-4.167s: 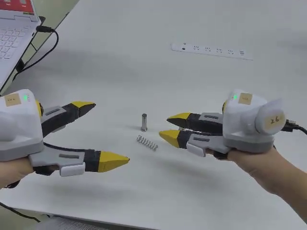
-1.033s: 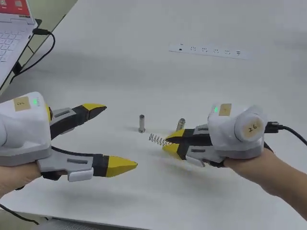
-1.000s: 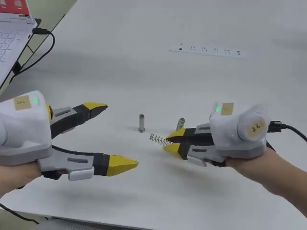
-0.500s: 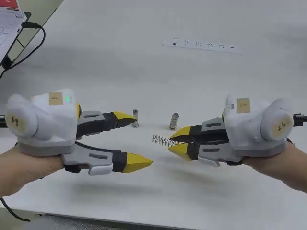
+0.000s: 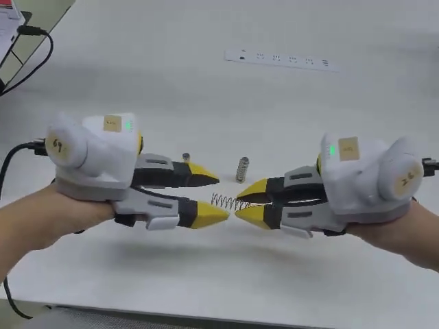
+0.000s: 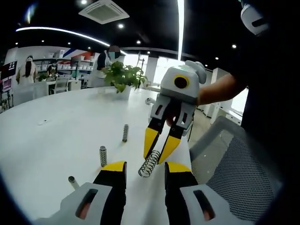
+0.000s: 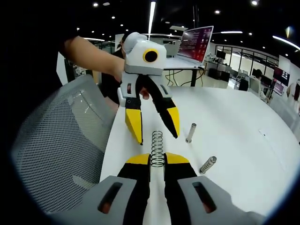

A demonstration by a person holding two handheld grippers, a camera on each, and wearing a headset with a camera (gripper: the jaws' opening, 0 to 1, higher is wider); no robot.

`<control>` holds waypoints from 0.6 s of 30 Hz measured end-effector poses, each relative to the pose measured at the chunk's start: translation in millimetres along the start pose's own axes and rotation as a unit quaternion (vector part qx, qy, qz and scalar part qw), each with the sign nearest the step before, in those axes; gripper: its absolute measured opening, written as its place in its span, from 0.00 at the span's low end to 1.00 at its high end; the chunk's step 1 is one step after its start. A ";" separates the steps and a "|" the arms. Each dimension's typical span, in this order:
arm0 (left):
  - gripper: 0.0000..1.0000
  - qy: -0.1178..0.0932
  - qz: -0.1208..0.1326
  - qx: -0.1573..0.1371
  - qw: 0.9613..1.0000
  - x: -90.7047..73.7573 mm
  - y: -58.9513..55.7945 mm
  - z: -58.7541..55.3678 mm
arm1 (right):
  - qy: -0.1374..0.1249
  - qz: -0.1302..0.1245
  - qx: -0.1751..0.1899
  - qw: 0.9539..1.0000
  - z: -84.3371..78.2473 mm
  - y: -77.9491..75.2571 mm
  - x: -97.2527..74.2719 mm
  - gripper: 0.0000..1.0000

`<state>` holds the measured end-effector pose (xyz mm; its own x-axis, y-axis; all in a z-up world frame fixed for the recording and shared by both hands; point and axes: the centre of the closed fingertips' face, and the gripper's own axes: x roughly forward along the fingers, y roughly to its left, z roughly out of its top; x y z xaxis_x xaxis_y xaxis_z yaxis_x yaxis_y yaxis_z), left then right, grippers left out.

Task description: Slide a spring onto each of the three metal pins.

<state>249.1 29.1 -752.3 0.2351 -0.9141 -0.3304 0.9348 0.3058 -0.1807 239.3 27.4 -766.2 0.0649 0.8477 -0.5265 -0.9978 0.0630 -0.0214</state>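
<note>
— Place of the spring [image 5: 223,201]?

— Centre of the head view, held level just above the white table [image 5: 206,103]. One end pinched between the yellow tips of the right gripper [image 5: 247,201]. Depth of the pinch hard to judge, last coils hidden between the tips.

— And the left gripper [image 5: 221,196]?

— Spread, one tip on either side of the free end. Touching the coils or not: cannot tell. In the right gripper view, pointing down from the upper middle.

— The pins?

— Bare pin [image 5: 186,158] left of centre, upright, lower part hidden behind the left upper jaw. Loaded pin [image 5: 242,169] just right of it, upright too, spring around it. In the left gripper view, lower left, same bare pin cut partly by the gripper body, and further up a second loaded pin [image 6: 125,133].

— Further out?

— Power strip [image 5: 281,59] at upper middle, well apart from the pins. Black cable [image 5: 38,48] at upper left, cut off by the frame edge.
</note>
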 end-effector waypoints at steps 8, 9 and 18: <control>0.13 -0.001 -0.010 0.000 1.000 1.7 -4.3 -0.4 | -0.010 0.008 0.008 1.000 1.9 2.3 -2.2 0.08; 0.13 -0.002 -0.011 -0.001 1.000 2.1 -5.0 -0.2 | -0.011 0.009 0.006 1.000 2.6 2.5 -2.4 0.08; 0.09 -0.004 -0.023 0.004 1.000 3.9 -9.6 1.2 | -0.015 0.023 0.001 1.000 7.9 5.1 -4.0 0.08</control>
<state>241.3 22.3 -750.7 0.1945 -0.9291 -0.3146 0.9466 0.2619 -0.1881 234.1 28.5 -757.5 0.0200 0.8648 -0.5017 -0.9997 0.0250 0.0034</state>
